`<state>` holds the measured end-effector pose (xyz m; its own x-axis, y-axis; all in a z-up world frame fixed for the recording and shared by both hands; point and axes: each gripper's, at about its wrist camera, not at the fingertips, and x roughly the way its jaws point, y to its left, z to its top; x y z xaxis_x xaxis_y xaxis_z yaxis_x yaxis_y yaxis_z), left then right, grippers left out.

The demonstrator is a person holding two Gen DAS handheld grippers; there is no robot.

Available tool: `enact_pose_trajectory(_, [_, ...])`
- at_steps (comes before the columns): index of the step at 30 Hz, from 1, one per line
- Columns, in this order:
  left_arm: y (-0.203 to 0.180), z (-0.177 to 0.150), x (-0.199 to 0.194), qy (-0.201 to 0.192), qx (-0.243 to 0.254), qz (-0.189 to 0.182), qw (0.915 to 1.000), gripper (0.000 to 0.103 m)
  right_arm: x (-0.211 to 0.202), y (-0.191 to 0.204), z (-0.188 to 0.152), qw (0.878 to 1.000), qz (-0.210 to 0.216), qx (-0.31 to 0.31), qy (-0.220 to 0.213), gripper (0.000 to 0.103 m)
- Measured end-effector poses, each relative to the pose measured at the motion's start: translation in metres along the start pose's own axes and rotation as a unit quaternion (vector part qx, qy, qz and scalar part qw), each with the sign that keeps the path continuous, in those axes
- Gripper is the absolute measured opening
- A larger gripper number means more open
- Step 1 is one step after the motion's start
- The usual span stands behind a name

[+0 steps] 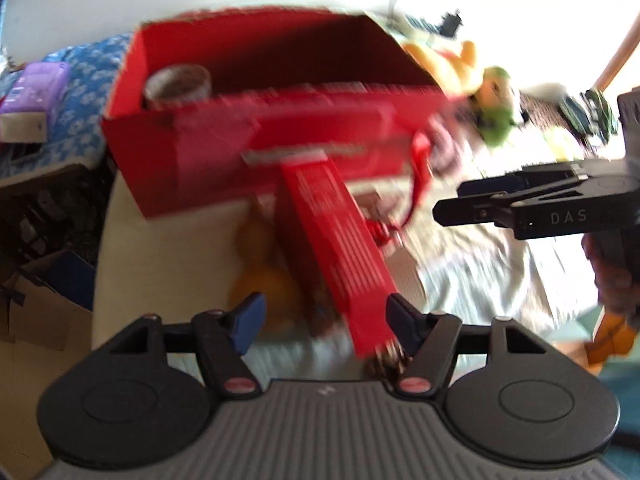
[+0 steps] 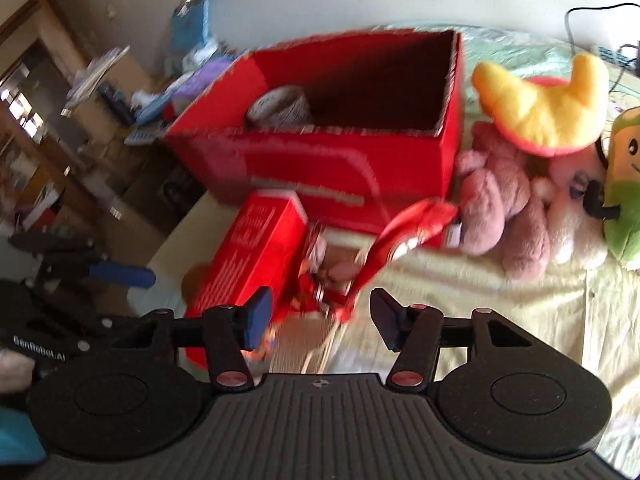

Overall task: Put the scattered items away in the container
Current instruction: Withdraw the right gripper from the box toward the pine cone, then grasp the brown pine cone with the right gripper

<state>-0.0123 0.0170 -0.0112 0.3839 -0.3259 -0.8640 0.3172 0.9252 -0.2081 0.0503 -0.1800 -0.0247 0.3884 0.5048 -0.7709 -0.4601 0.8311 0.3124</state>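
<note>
The left gripper [image 1: 322, 320] stands wide, its blue pads apart at the bottom of the left wrist view. A red carton [image 1: 340, 248] lies between them, its near end low and just beside the right-hand pad; blur hides whether they touch. To the left of the carton sits an orange blur [image 1: 260, 276] that cannot be made out. Above it, filling the upper middle of the frame, stands the open red box [image 1: 248, 148], with a roll of tape [image 1: 178, 86] inside at its left end.

The right gripper [image 2: 320, 316] is also spread wide, holding nothing. Between and just above its pads lies a crumpled red wrapper [image 2: 400, 232] — its long end rises toward the lower right corner of the box. The carton lies to the left of the wrapper, just in front of the box.

To the right of the box, on the pale bed sheet [image 2: 460, 300], lie soft toys: a pink plush [image 2: 500, 204] touching the box's corner, a yellow croissant plush [image 2: 540, 100] above it, and a green plush [image 2: 624, 184] at the right edge. In the left wrist view the right gripper enters from the right edge, with a hand [image 1: 612, 272] below it.
</note>
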Motion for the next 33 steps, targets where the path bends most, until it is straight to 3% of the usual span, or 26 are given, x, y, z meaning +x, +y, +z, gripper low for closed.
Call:
enact_pose_trajectory(4, [-0.018,-0.029,0.013,0.05,0.015,-0.029,0.9982,0.068,0.006,0.004,-0.028,0.995,0.059,-0.028,0.072,0.048])
enact_pose_trajectory(10, [-0.045,-0.044,0.044,0.071,0.018,-0.036,0.9967,0.061,0.024,0.016,-0.052,0.988,0.104,-0.031,0.109,0.047])
enact_pose_trajectory(16, [-0.042,-0.046,0.063,0.076,-0.007,-0.01,0.9971,0.044,0.03,0.017,-0.057,0.984,0.138,-0.016,0.116,0.048])
enact_pose_trajectory(22, [-0.044,-0.045,0.066,0.06,-0.011,0.003,0.9981,0.042,0.039,0.006,-0.055,0.979,0.162,0.034,0.118,0.048])
enact_pose_trajectory(25, [-0.052,-0.043,0.066,0.055,0.007,0.014,0.9984,0.038,0.043,0.003,-0.054,0.977,0.163,0.045,0.128,0.047])
enact_pose_trajectory(28, [-0.064,-0.042,0.063,0.054,0.033,0.007,0.998,0.024,0.029,0.003,-0.054,0.98,0.157,0.029,0.118,0.043])
enact_pose_trajectory(33, [-0.082,-0.035,0.054,0.045,0.066,-0.007,0.9968,0.024,0.01,-0.008,-0.055,0.982,0.153,0.032,0.101,0.043])
